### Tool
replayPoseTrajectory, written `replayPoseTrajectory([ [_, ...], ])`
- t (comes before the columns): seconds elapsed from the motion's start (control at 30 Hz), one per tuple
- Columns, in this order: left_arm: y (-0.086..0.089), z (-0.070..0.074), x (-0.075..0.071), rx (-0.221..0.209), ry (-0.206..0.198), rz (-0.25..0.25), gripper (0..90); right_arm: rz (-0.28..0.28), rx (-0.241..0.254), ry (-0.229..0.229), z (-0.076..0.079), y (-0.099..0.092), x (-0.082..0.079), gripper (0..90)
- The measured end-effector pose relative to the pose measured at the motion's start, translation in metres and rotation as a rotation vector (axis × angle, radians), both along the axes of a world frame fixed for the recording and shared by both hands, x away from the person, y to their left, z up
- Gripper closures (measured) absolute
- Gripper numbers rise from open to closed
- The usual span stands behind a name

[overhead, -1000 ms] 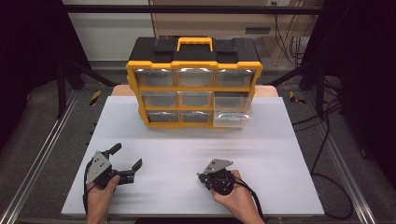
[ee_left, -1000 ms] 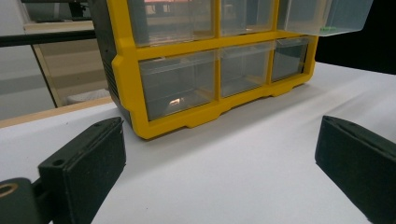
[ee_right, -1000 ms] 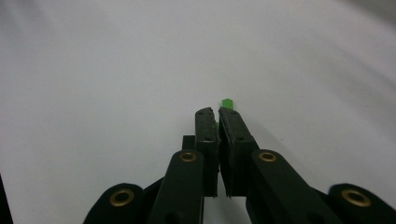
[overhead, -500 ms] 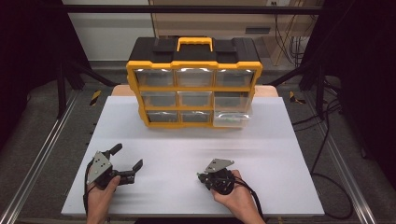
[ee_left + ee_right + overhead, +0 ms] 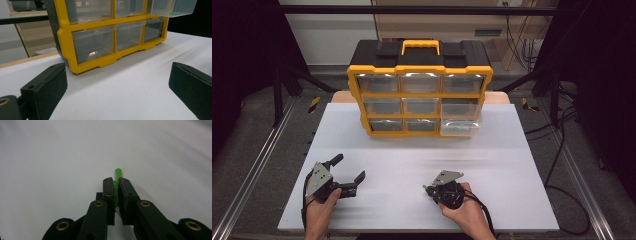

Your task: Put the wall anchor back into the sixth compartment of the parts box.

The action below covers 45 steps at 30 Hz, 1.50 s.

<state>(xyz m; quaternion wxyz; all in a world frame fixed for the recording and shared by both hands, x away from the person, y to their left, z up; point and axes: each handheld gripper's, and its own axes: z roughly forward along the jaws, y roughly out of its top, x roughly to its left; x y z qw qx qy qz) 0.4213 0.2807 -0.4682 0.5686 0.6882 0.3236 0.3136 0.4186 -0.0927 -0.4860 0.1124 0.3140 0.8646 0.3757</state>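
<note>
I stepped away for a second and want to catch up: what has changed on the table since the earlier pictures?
Nothing visibly changed. The right hand-held gripper stays shut on the small green piece, the left hand-held gripper stays open above the white table, and the organizer's lower right drawer remains pulled out.

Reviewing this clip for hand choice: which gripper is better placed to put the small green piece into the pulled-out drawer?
Probably right: the right gripper is shut on the green piece, and the open drawer is on its side of the organizer. The left gripper is open, holding nothing.
</note>
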Motion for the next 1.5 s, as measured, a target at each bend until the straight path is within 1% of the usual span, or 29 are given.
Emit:
replayPoseTrajectory([
  [0.1,0.0,0.0,0.0,0.001,0.0,-0.001,1.5,0.001,0.003,-0.002,0.001,0.0,-0.001,84.5],
  [0.13,-0.001,0.0,0.0,0.002,0.001,-0.002,1.5,0.003,0.012,-0.003,0.002,-0.001,-0.002,84.5],
  [0.2,-0.001,0.0,0.0,0.003,0.001,-0.002,1.6,0.008,0.036,-0.004,0.005,-0.003,-0.003,84.5],
  [0.3,-0.001,0.0,0.0,0.003,0.001,-0.002,1.5,0.006,0.072,-0.02,0.012,-0.009,-0.004,84.5],
  [0.37,0.0,0.0,0.0,0.0,0.002,-0.002,1.5,-0.004,0.099,-0.027,0.016,-0.013,-0.004,84.6],
  [0.4,0.0,0.0,0.0,-0.003,0.003,-0.002,1.5,-0.016,0.118,-0.037,0.02,-0.016,-0.003,84.5],
  [0.47,0.001,0.0,0.0,-0.007,0.003,0.001,1.5,-0.036,0.138,-0.054,0.025,-0.021,-0.001,84.5],
  [0.63,0.002,0.0,0.0,-0.013,0.005,0.004,1.5,-0.093,0.179,-0.123,0.048,-0.034,0.007,84.6],
  [0.77,0.002,-0.001,-0.001,-0.009,0.005,0.003,1.5,-0.12,0.204,-0.161,0.067,-0.041,0.015,84.6],
  [0.93,0.001,-0.001,-0.001,-0.009,0.005,0.003,1.5,-0.125,0.209,-0.196,0.089,-0.046,0.024,84.5],
  [1.07,0.001,0.0,-0.001,-0.015,0.005,0.003,1.6,-0.13,0.212,-0.216,0.108,-0.05,0.031,84.5],
  [1.17,0.001,-0.001,-0.001,-0.011,0.007,0.004,1.5,-0.136,0.207,-0.243,0.125,-0.053,0.035,84.6],
  [1.4,0.001,-0.002,-0.002,-0.015,0.01,0.003,1.6,-0.154,0.23,-0.274,0.16,-0.061,0.046,84.6],
  [1.5,0.001,-0.001,-0.002,-0.016,0.009,0.002,1.6,-0.161,0.23,-0.29,0.174,-0.064,0.05,84.6],
])
